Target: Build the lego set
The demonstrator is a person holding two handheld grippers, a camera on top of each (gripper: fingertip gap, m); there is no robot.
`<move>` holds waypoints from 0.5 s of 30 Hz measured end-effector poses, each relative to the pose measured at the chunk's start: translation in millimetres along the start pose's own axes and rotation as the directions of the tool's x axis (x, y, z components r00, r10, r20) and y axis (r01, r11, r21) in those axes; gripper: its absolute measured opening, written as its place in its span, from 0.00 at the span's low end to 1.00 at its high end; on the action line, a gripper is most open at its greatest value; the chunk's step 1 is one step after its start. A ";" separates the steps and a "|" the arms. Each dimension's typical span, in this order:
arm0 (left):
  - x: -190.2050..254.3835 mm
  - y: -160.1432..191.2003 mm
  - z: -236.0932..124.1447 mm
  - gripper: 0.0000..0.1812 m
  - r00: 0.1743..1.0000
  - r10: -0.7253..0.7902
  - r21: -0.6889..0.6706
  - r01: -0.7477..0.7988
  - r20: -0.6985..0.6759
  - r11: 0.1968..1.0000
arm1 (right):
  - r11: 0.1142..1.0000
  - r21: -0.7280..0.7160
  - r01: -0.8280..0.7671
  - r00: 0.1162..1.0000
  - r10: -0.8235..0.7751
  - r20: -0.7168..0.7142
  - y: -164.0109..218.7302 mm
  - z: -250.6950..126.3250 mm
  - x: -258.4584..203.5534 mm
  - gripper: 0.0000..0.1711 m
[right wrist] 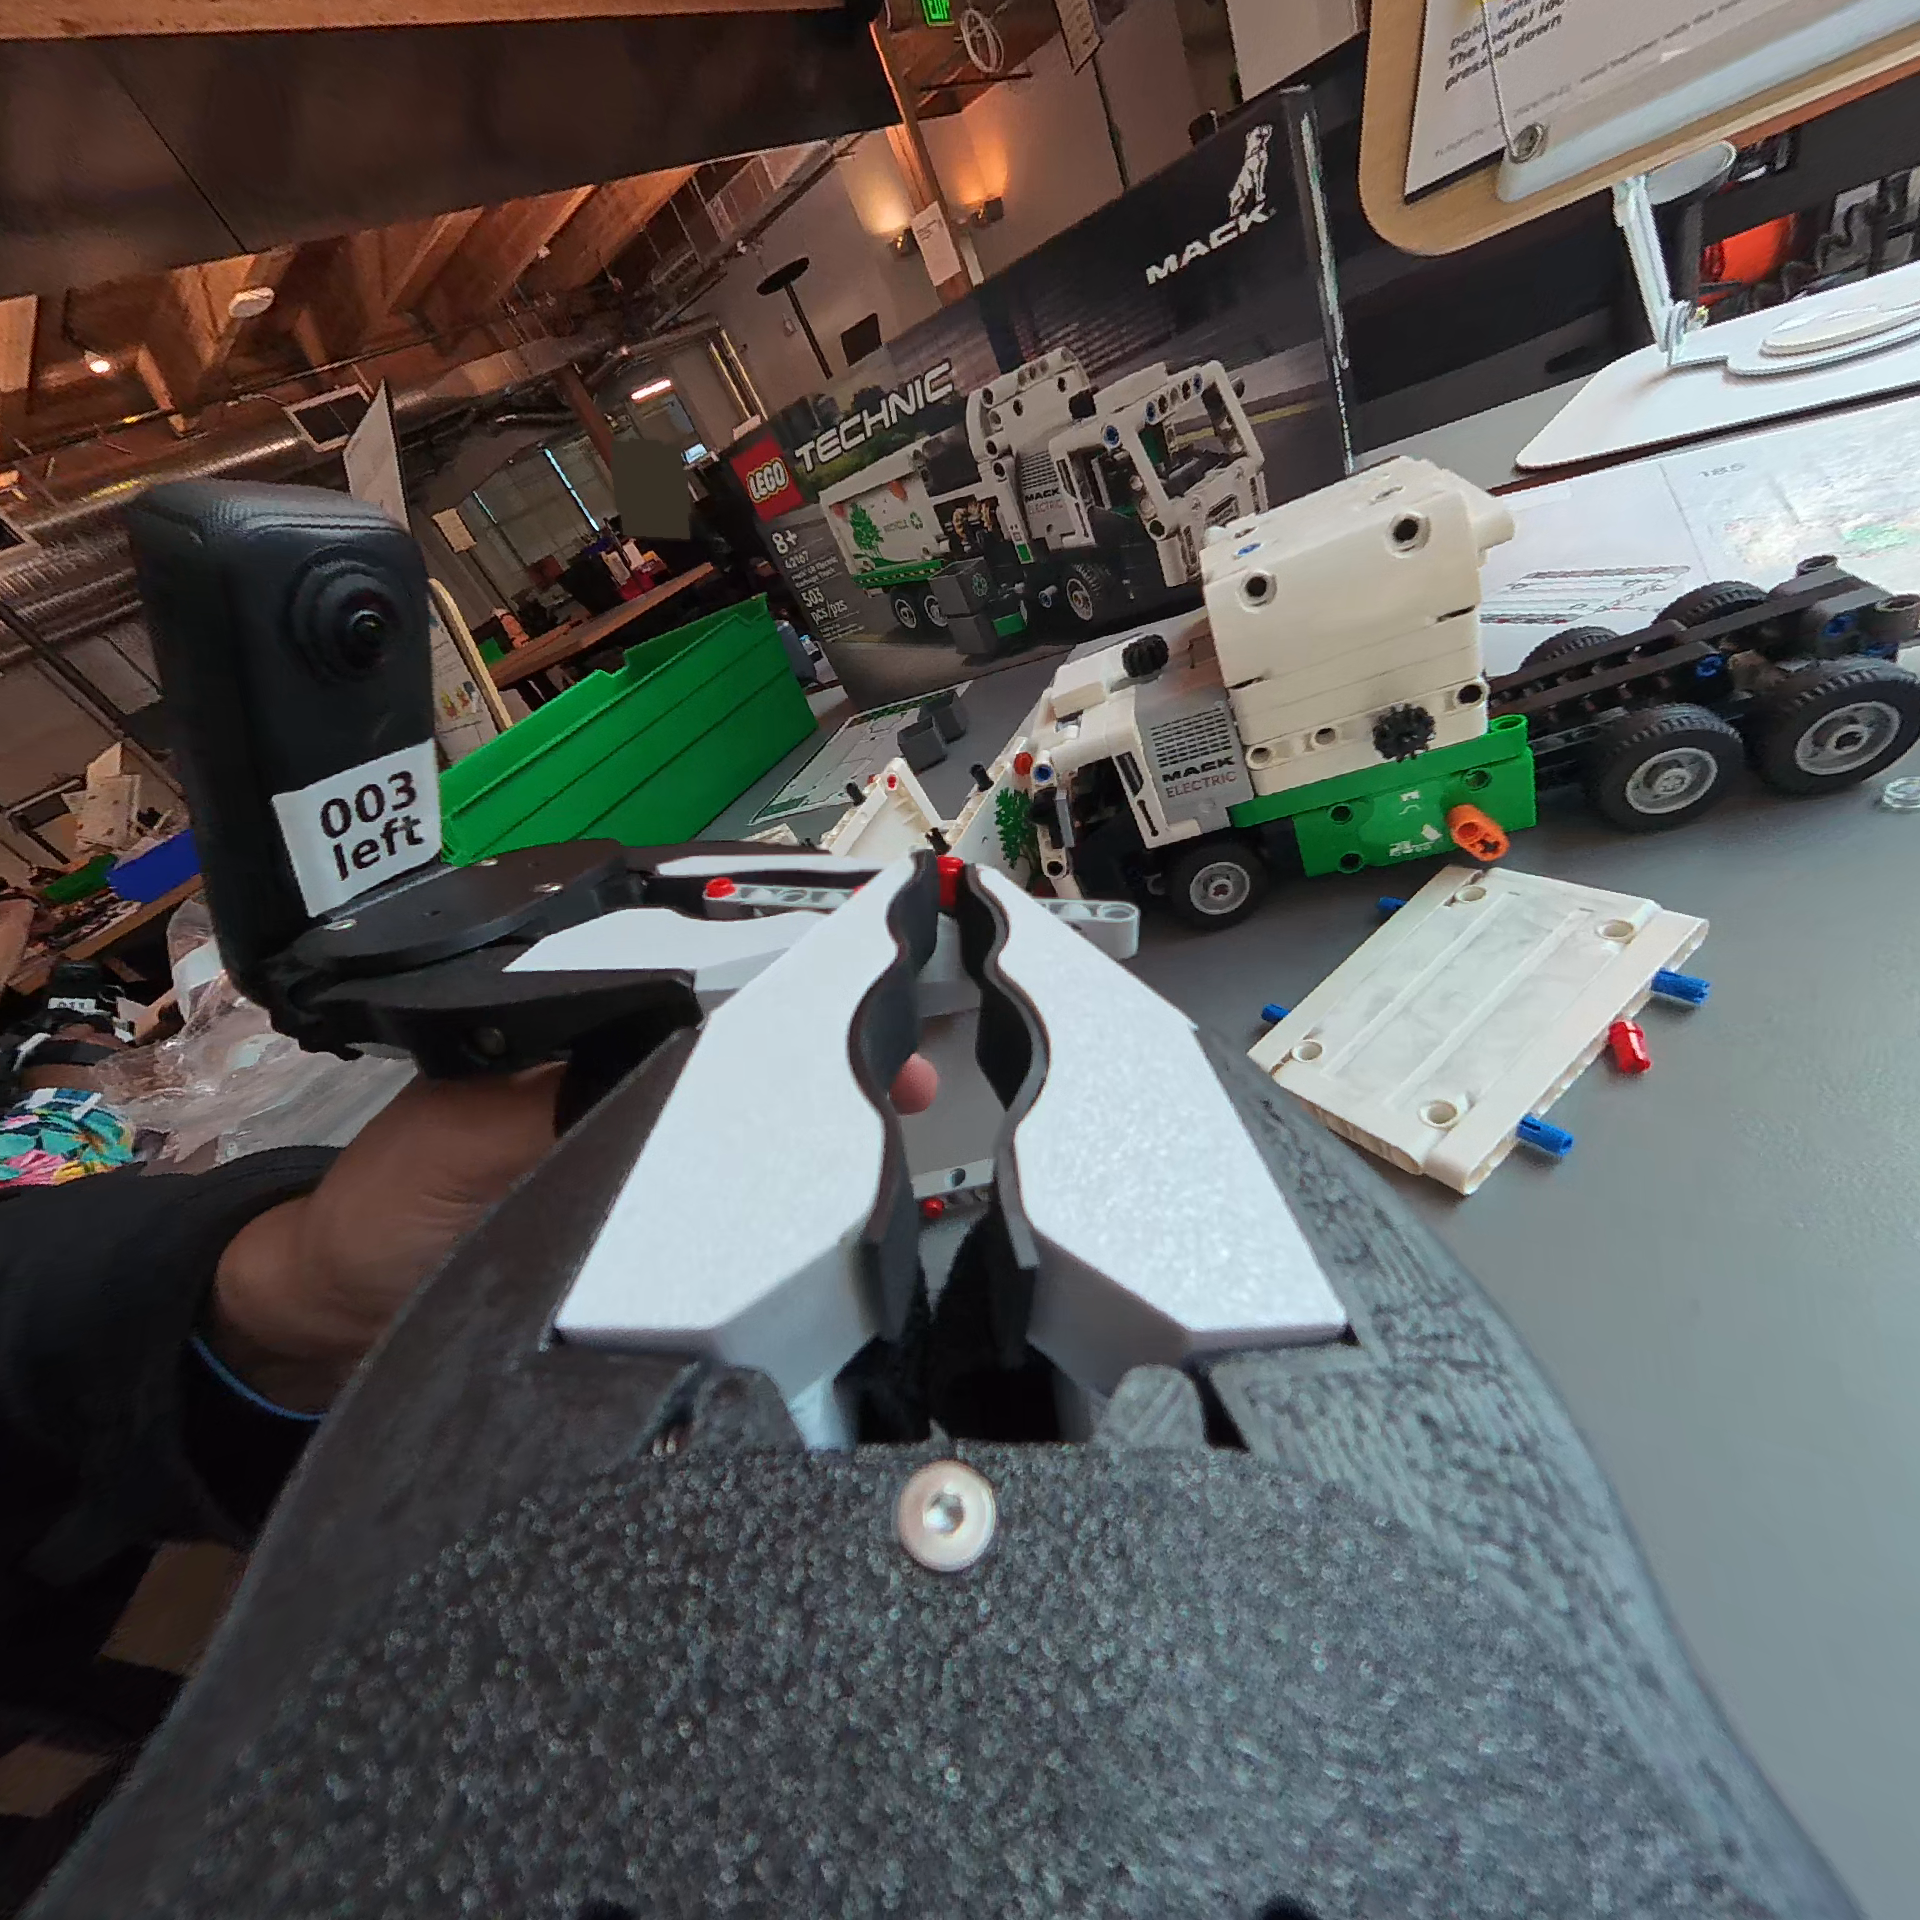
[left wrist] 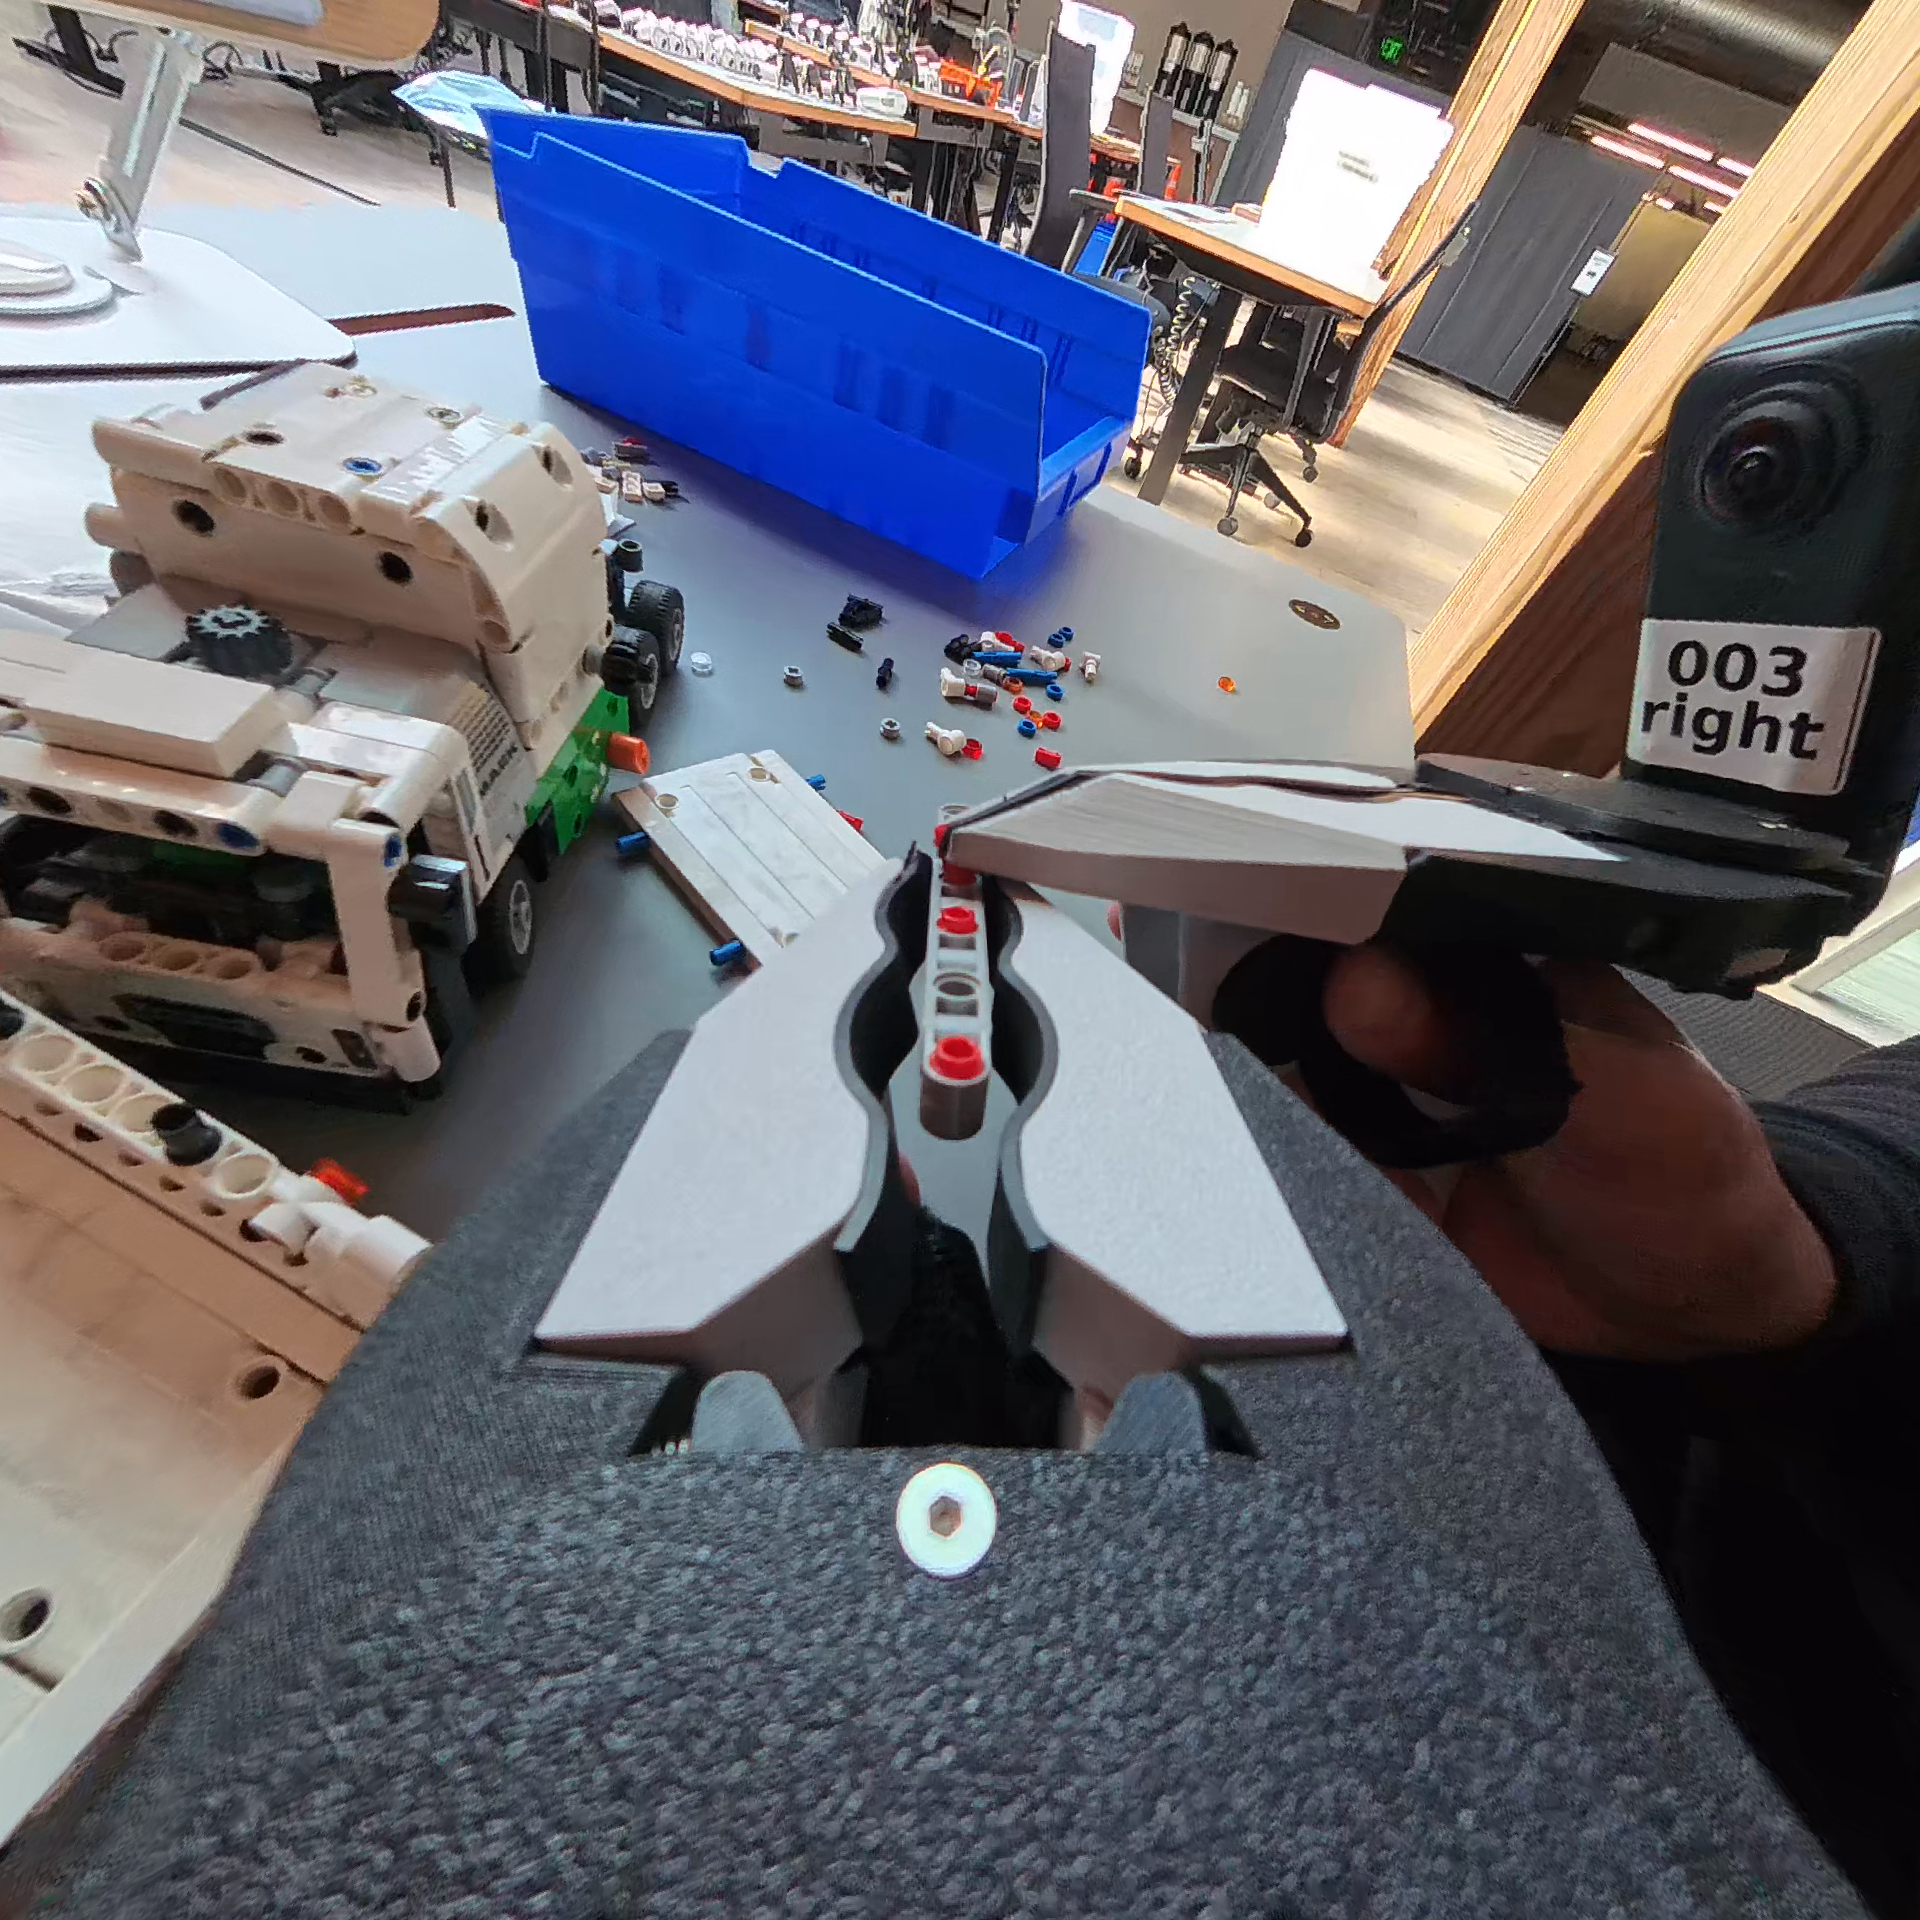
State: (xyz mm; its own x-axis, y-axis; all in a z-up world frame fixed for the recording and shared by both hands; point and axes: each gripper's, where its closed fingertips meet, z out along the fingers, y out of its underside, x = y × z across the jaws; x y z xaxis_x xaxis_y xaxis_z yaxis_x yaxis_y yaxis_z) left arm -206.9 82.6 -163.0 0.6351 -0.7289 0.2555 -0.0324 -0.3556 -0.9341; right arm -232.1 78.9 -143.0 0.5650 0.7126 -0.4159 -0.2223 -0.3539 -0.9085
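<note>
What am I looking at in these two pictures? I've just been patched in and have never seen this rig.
There is no robot arm: a person holds a two-finger gripper in each hand, each with a camera looking along its fingers.

In the left wrist view, the left gripper is shut on a grey holed beam carrying red pins. The right gripper comes in from the right to the beam's far end.

In the right wrist view, the right gripper pinches a red pin at its tips.

On the grey table stand a part-built white and green truck, a white panel, a blue bin and scattered small parts.
</note>
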 end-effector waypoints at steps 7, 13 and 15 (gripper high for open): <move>5.5 -1.1 -2.9 0.03 0.999 0.007 0.010 -0.007 -0.039 1.000 | 0.999 -0.031 0.042 0.998 -0.040 0.046 -1.0 -1.9 -3.5 0.02; 13.7 3.3 -5.7 0.03 0.979 0.202 -0.011 -0.203 -0.037 0.979 | 0.991 -0.091 0.100 0.983 -0.084 0.166 -36.8 -19.7 16.9 0.01; 21.1 1.9 -7.0 0.02 0.949 0.311 0.009 -0.311 -0.050 0.950 | 0.909 -0.353 0.222 0.960 -0.141 0.241 -14.1 -29.0 29.6 0.02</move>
State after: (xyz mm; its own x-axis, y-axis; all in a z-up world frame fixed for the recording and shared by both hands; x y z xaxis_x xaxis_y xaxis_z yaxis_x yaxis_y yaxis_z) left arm -198.9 62.5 -157.6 0.5542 -0.8316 -0.0356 -0.2210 -0.1058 -0.9695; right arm -189.2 87.3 -141.2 0.3821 0.8803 -0.2813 0.2043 -0.3773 -0.9033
